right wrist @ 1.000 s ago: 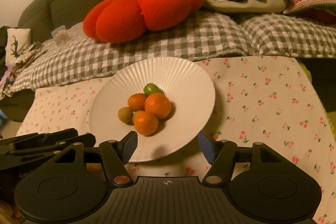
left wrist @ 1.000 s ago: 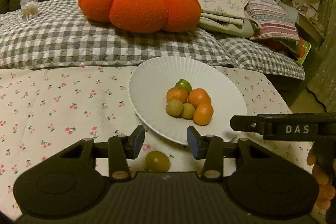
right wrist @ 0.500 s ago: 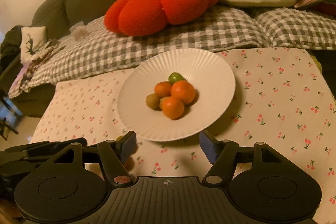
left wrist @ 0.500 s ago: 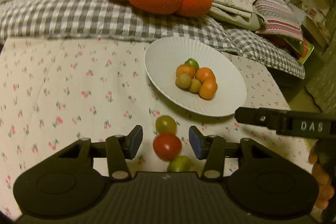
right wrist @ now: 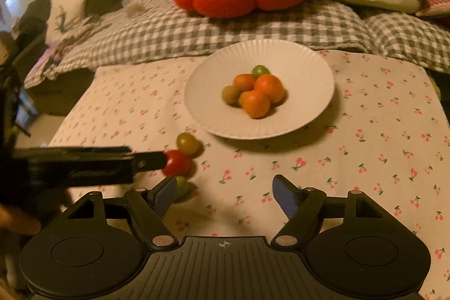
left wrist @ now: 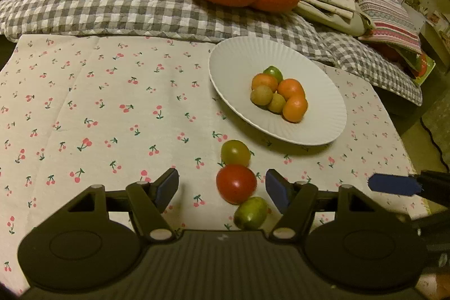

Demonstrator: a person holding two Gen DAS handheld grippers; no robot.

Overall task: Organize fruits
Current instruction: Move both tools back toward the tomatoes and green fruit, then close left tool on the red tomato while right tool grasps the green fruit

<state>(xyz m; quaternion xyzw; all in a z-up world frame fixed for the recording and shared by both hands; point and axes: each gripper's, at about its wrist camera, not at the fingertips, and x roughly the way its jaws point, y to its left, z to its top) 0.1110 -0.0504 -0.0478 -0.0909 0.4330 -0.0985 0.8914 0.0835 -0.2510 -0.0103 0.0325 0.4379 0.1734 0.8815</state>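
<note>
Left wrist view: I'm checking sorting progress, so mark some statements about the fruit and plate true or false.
1. Three fruits lie on the cloth outside the plate. True.
2. The red fruit is on the plate. False: it lies on the cloth, between the green-yellow fruit and the green fruit.
3. The plate holds six fruits. True.
4. The left hand-held gripper is shut on the red fruit. False: its jaws stand open, pads clear of it.
5. The plate is empty. False.
</note>
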